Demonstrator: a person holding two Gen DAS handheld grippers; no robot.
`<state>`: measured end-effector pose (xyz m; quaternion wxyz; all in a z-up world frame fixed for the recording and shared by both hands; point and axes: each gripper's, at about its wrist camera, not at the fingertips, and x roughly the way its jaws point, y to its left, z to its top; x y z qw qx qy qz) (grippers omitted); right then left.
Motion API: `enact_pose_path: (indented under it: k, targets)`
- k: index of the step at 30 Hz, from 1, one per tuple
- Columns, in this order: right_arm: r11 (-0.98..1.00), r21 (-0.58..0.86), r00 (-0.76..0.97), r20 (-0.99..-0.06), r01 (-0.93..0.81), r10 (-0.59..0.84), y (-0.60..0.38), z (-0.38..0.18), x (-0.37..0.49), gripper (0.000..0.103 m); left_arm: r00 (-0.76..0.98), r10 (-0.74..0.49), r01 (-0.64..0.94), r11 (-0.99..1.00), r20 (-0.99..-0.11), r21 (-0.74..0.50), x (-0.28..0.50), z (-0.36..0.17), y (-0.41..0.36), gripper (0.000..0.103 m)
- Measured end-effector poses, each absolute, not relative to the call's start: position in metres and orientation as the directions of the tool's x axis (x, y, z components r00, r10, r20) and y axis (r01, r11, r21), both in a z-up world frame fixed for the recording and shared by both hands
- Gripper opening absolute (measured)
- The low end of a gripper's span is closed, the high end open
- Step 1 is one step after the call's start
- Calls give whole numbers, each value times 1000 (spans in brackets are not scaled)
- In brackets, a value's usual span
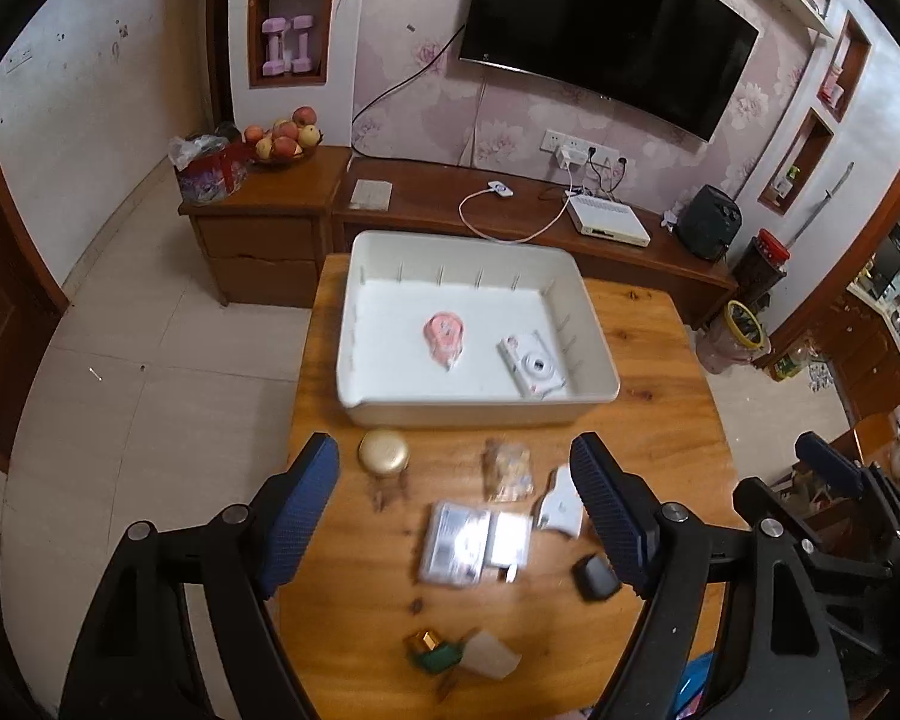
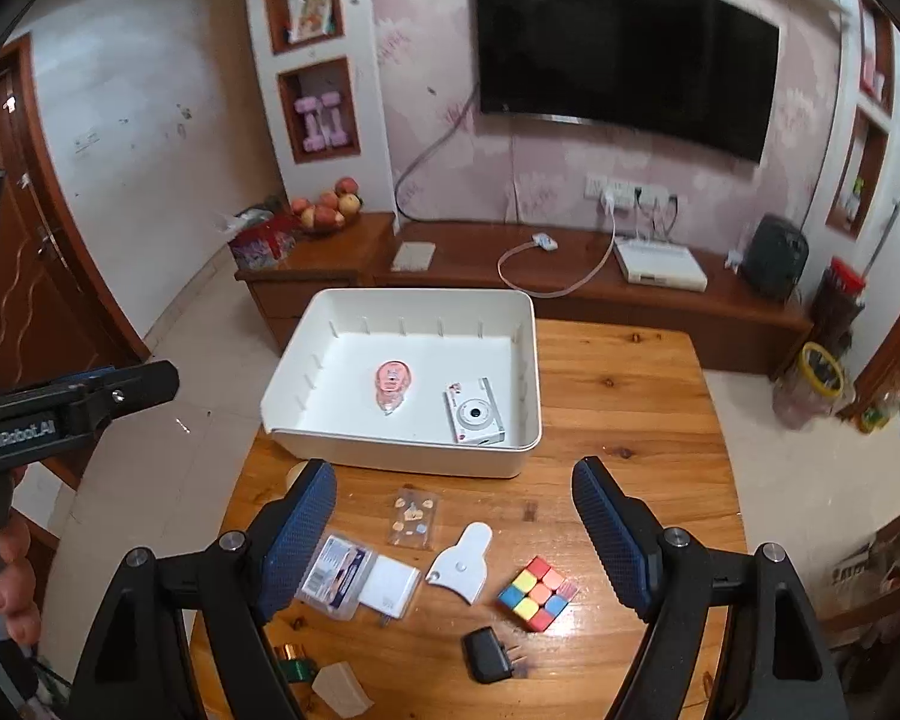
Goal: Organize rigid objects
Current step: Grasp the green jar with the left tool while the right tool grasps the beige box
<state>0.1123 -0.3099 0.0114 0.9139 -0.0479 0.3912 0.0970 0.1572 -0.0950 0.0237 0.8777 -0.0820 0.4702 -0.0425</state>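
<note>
A white bin stands at the far side of the wooden table and holds a pink tape dispenser and a white camera. Loose on the table in front of it lie a gold tin, a clear sticker packet, a clear card case, a white card, a white scraper, a colour cube and a black plug. My left gripper and right gripper both hang open above these items, holding nothing.
A green and gold item and a beige block lie near the table's front edge. A low wooden cabinet with a fruit bowl runs behind the table. A hand holds the left tool's black frame.
</note>
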Motion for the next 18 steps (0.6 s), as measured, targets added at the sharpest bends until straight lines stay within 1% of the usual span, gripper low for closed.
enact_pose_path:
  k: [6, 11, 18]
  targets:
    - [954, -33, 682, -707, -296, 187, -287, -13, 65, 82, 523, -147, 6, 986, -840, -169, 132, -13, -82, 82]
    - [933, -44, 652, -727, -358, 216, -272, -53, 41, 82, 482, -163, 64, 987, -861, -151, 113, -52, -80, 82]
    - [909, -70, 593, -778, -410, 207, -264, -123, 16, 82, 391, -200, 189, 973, -898, -135, 91, -117, -86, 82]
